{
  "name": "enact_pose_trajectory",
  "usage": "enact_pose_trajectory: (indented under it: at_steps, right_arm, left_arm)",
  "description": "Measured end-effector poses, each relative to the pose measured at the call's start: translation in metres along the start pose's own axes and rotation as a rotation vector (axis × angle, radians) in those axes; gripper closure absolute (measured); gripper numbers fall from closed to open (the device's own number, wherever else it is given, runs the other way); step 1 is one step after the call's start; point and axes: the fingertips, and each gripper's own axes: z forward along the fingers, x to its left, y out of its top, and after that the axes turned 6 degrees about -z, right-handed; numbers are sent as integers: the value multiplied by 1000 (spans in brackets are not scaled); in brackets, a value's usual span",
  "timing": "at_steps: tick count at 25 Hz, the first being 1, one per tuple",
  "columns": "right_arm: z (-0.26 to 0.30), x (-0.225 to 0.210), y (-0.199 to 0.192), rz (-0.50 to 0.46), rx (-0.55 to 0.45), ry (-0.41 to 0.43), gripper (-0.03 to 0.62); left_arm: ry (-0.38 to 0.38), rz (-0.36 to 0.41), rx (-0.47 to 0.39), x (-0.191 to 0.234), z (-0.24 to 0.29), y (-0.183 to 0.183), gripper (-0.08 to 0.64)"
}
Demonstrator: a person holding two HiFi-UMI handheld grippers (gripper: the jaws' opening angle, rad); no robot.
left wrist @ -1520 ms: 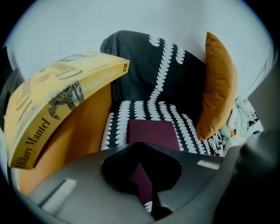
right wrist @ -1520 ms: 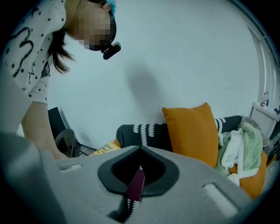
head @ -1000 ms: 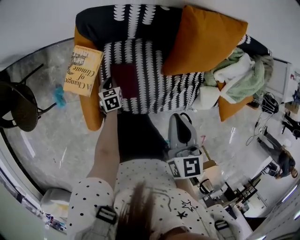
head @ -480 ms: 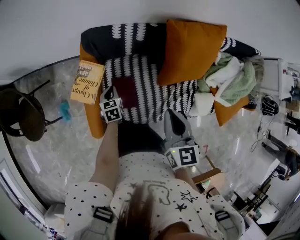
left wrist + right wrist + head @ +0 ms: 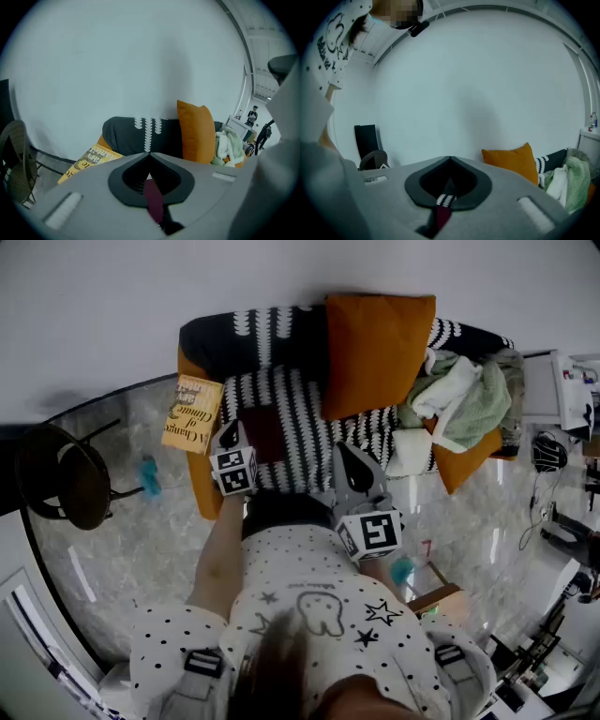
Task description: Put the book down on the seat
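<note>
Dark red book (image 5: 269,432): lies flat on the sofa seat (image 5: 309,427), on the black-and-white patterned throw, towards the seat's left end.

Views: only your head view shows the book as a whole. Your left gripper view gives just a dark red strip through the slot under its jaws. Your right gripper view gives a bit of white stripe and dark red the same way. Both gripper views look mostly at the pale wall.

Surroundings, left to right:
- dark round chair (image 5: 66,484) on the floor
- small blue item (image 5: 148,474) on the floor beside the sofa
- yellow book (image 5: 192,413) on the left armrest, also in your left gripper view (image 5: 89,161)
- orange cushion (image 5: 375,352) upright against the backrest
- heap of green and white cloths (image 5: 459,399) at the right end

Nothing lies on top of the dark red book.

Left gripper (image 5: 228,430): jaws together, holding nothing. Its tip is over the book's near-left edge, and whether it touches you cannot tell.

Right gripper (image 5: 347,454): jaws together and empty, to the book's right over the near part of the seat, apart from the book.
</note>
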Motion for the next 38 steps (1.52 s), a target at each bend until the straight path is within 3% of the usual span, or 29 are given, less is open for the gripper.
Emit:
enact_pose_trajectory:
  at_steps: [11, 18, 29, 38]
  right_arm:
    - [-7, 13, 22, -41, -50, 15, 592]
    - [3, 19, 30, -58, -62, 52, 592]
    - [15, 26, 36, -74, -71, 121, 592]
    - [18, 30, 33, -100, -66, 187, 592]
  left_arm:
    - [-20, 6, -93, -7, -36, 38, 568]
    - [-63, 54, -193, -21, -66, 76, 568]
    - [-78, -27, -342, -35, -125, 121, 566]
    - [-82, -14, -443, -44, -177, 143, 566]
